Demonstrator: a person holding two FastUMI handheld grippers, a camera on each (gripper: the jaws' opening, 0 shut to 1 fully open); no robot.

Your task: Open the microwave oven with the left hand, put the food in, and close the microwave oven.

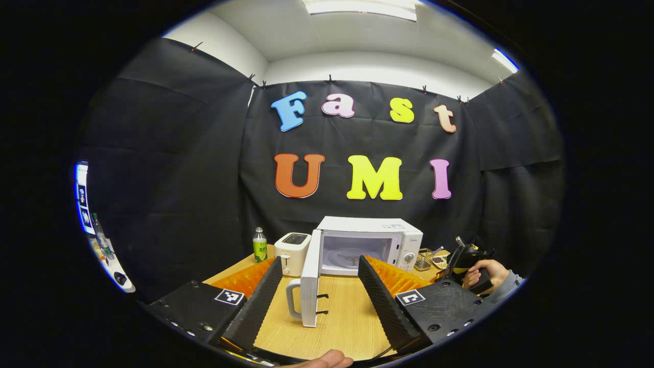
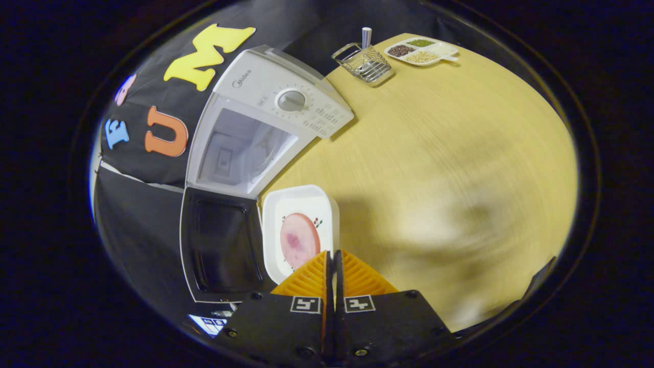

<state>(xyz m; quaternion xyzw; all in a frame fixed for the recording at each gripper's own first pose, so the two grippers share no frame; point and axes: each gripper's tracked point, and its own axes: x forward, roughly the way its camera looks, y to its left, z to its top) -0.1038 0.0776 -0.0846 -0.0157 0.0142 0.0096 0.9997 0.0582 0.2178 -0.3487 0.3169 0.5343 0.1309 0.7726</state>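
Pinching the near rim of a white dish [image 2: 300,230] between fully closed fingers, right gripper [image 2: 333,254], with a round pink slice of food [image 2: 299,240] lying on the dish. Held level and just in front of the microwave oven [image 2: 265,122], beside its swung-open door [image 2: 222,245], most likely so the dish can slide straight into the open cavity [image 2: 240,151]. Tilted view, suggesting a wrist rolled well over to one side while carrying. Beyond the microwave oven on the wooden table [image 2: 434,153]: a wire rack [image 2: 364,64] and a divided tray of grains [image 2: 422,51], well apart from the dish. Spread wide and holding nothing, left gripper [image 1: 319,283], hovering above the table in front of the microwave oven, pointed straight at it and roughly level. Standing between its fingers in that view, the door [image 1: 310,278] with its handle [image 1: 293,301], edge-on, not touched by either finger; apparently drawn back to leave the opening free for the dish. To the left of the microwave oven, a toaster [image 1: 291,253] and a green bottle [image 1: 260,245]. To its right, a hand [image 1: 483,273] gripping the other tool. A fingertip [image 1: 327,360] showing at the bottom edge of the left gripper view. Door open, food not yet inside, closing still to come.
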